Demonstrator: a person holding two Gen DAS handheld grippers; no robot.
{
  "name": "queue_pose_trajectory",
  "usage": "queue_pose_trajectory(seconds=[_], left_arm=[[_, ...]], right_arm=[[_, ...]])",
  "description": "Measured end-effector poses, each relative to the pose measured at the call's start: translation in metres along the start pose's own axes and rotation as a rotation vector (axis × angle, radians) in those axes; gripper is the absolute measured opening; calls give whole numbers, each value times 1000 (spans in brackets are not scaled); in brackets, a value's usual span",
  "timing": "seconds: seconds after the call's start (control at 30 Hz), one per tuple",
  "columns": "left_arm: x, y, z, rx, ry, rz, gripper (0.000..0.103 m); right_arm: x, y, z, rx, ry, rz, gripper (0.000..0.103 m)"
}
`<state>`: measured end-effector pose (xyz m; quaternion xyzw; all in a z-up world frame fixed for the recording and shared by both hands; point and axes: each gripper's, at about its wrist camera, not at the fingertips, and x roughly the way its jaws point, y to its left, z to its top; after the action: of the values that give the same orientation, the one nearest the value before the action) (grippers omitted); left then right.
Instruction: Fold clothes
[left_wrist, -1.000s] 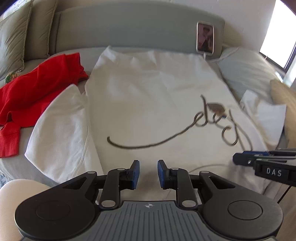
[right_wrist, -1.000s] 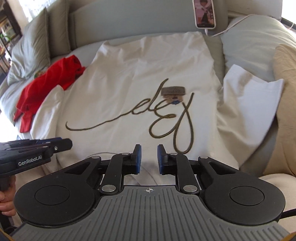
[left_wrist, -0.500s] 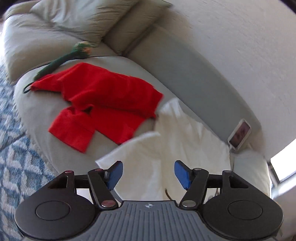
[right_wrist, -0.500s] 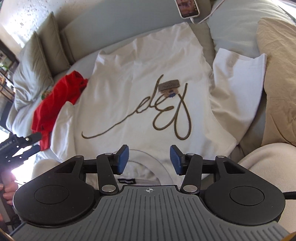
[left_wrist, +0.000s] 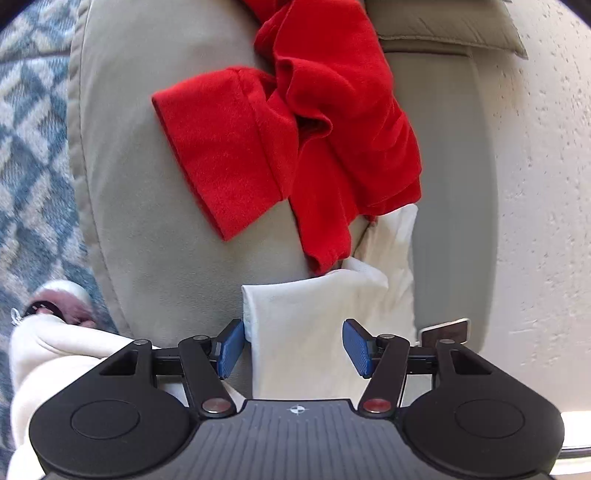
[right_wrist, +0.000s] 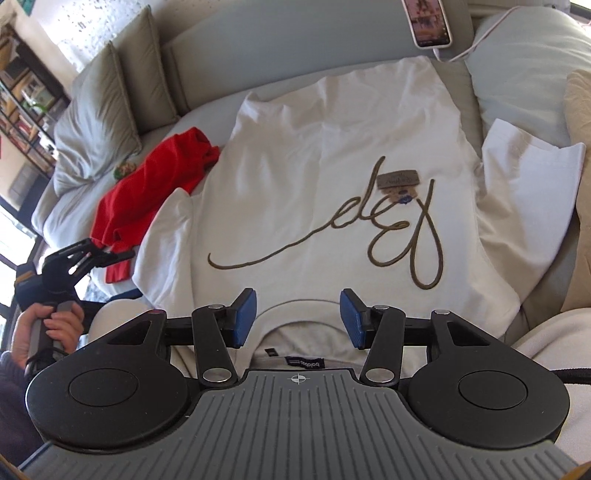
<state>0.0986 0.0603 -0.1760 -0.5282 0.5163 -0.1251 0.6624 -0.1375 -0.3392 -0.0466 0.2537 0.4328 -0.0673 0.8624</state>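
A white T-shirt with brown script lettering lies flat on the grey sofa, collar toward me. Its left sleeve shows in the left wrist view, with my left gripper open and straddling the sleeve's end. In the right wrist view my left gripper shows at the far left beside that sleeve. My right gripper is open and empty above the collar. A red garment lies crumpled to the left of the shirt, also in the right wrist view.
A phone leans on the sofa back behind the shirt. Grey cushions stand at the left, a pale pillow and a beige cushion at the right. A blue patterned rug covers the floor.
Both grippers have opened wide. My left gripper has swung left and down to the shirt's left sleeve. My right gripper has pulled back and risen above the collar.
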Motion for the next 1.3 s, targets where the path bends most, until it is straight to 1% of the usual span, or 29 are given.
queue_pose_trajectory(seconds=[0.07,0.1,0.13,0.17,0.23,0.27,0.3,0.37,0.47,0.53,0.63,0.67,0.7,0.73,0.77,0.8,0.83,0.87,0.9,0.93,0.97,1.0,1.03,1.1,1.2,1.23,1.3], left_arm=[[3,13,3,-80,9,-78,55],[4,19,4,-115,9,-124,50],[6,23,5,-136,7,-155,46],[8,27,5,-151,6,-176,39],[14,32,4,-176,6,-208,32],[16,31,5,-174,10,-208,23],[17,27,5,-149,9,-205,16],[9,7,1,-27,-26,-205,7],[-13,-31,-13,216,-107,-209,4],[-37,-62,-35,469,-203,-226,4],[-63,-92,-72,829,-335,-200,4],[-67,-99,-84,948,-390,-145,4],[-66,-102,-92,1049,-448,-53,4],[-60,-100,-97,1120,-482,40,4],[-53,-94,-94,1131,-464,131,4],[-45,-86,-85,1097,-413,218,4],[-39,-78,-76,1043,-346,272,4],[-36,-69,-67,971,-267,296,7],[-36,-60,-58,885,-205,311,12],[-39,-53,-51,807,-178,311,16],[-42,-47,-46,743,-169,306,32],[-44,-41,-42,680,-159,301,36],[-49,-36,-37,628,-161,288,36],[-61,-33,-29,563,-186,242,37],[-69,-45,-22,542,-224,168,37],[-62,-52,-19,561,-213,165,37],[-41,-65,-11,607,-165,191,43]], right_arm=[[1,0,0,8,8,-5,52],[1,0,-1,8,9,-6,52],[2,1,-1,8,9,-7,52],[2,1,-2,6,10,-8,52],[2,2,-4,6,13,-10,52],[3,2,-4,8,16,-10,52],[4,2,-4,8,21,-10,52],[4,5,-5,0,23,-8,52],[4,7,-6,-10,23,-6,52],[3,6,-7,-2,24,-5,52],[4,4,-7,9,30,2,52],[4,4,-7,8,33,4,52],[5,4,-7,8,35,6,52],[5,4,-7,8,38,9,52],[6,3,-8,9,41,12,52],[6,3,-8,10,45,15,53],[7,3,-9,12,51,17,53],[7,2,-10,15,57,20,53],[7,2,-11,17,63,20,53],[7,1,-11,18,65,20,53],[6,0,-12,21,65,20,53],[5,-2,-12,25,64,20,53],[4,-3,-13,28,64,20,53],[3,-6,-12,41,64,19,53],[2,-8,-11,48,66,15,53],[3,-7,-12,47,68,14,53],[6,-5,-13,42,78,13,53]])
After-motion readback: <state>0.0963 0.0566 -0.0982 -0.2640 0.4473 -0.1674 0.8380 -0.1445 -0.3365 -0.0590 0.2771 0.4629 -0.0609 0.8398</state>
